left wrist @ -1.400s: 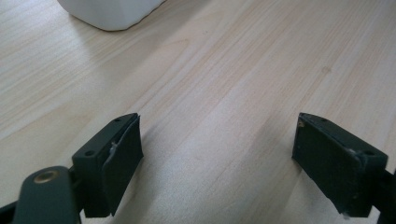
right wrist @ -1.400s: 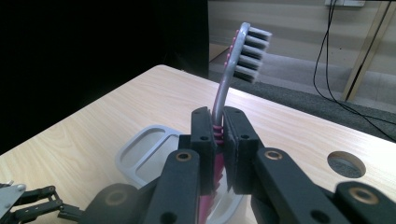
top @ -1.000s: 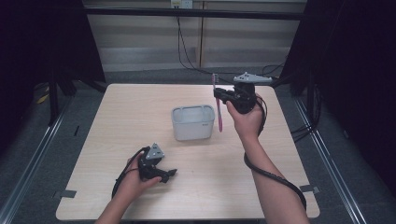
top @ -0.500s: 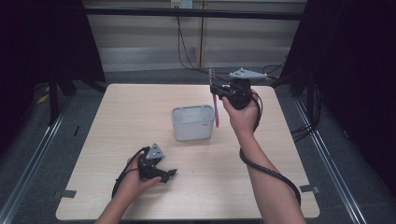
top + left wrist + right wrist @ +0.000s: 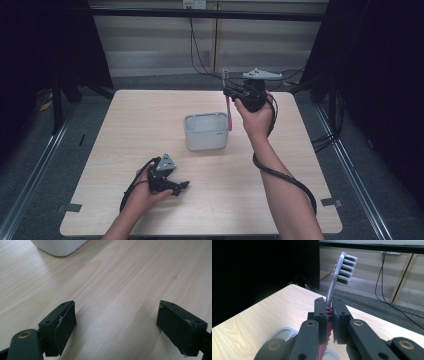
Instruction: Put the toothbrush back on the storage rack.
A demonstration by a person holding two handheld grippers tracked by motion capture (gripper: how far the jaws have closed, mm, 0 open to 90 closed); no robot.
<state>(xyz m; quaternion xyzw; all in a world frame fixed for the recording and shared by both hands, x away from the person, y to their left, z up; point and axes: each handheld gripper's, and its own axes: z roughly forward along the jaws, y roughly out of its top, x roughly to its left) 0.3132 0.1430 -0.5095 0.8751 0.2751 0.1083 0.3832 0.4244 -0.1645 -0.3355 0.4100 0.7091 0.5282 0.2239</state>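
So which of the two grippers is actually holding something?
The right gripper, raised beside the white container, is clamped on a pink toothbrush. The left gripper rests low over the table, jaws open with nothing between them.

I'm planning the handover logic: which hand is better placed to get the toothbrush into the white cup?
Right. The right gripper is shut on the toothbrush, holding it upright just beside the cup. The left gripper rests open near the table's front edge.

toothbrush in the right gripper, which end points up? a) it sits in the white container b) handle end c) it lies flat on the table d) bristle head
d: the right gripper clamps the toothbrush at its neck, and the bristle head rises above the jaws while the pink handle hangs down beside the white container.
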